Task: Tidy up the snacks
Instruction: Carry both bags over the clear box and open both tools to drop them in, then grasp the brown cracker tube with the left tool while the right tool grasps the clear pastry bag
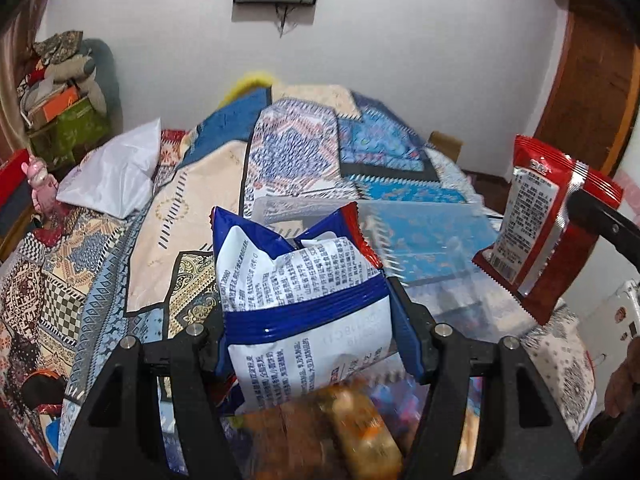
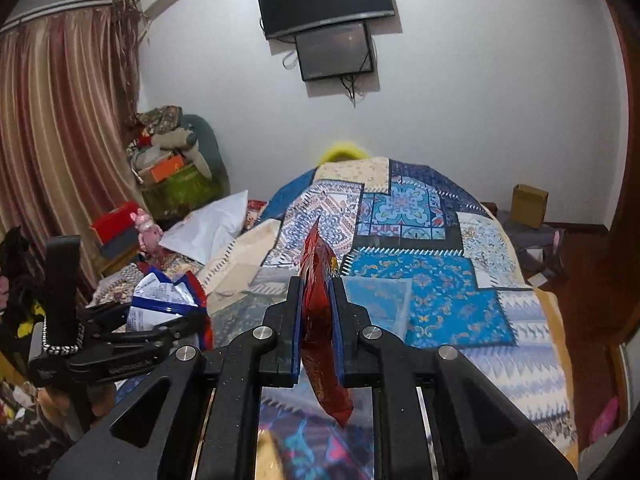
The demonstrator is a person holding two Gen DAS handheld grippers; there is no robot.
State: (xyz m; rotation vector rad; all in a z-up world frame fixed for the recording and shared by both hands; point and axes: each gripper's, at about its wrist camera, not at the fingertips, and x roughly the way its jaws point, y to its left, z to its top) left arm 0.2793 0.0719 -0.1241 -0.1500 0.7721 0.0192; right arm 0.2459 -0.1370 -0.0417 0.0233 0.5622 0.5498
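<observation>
Two packets are lifted above the bed: the white packet is clamped in the left claw, the red packet in the right claw, presumably for sorting.

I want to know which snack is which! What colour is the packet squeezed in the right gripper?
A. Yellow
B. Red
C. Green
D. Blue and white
B: the right gripper has its jaws shut on a red snack packet held edge-on, while the blue and white snack packet sits in the left gripper.
</observation>
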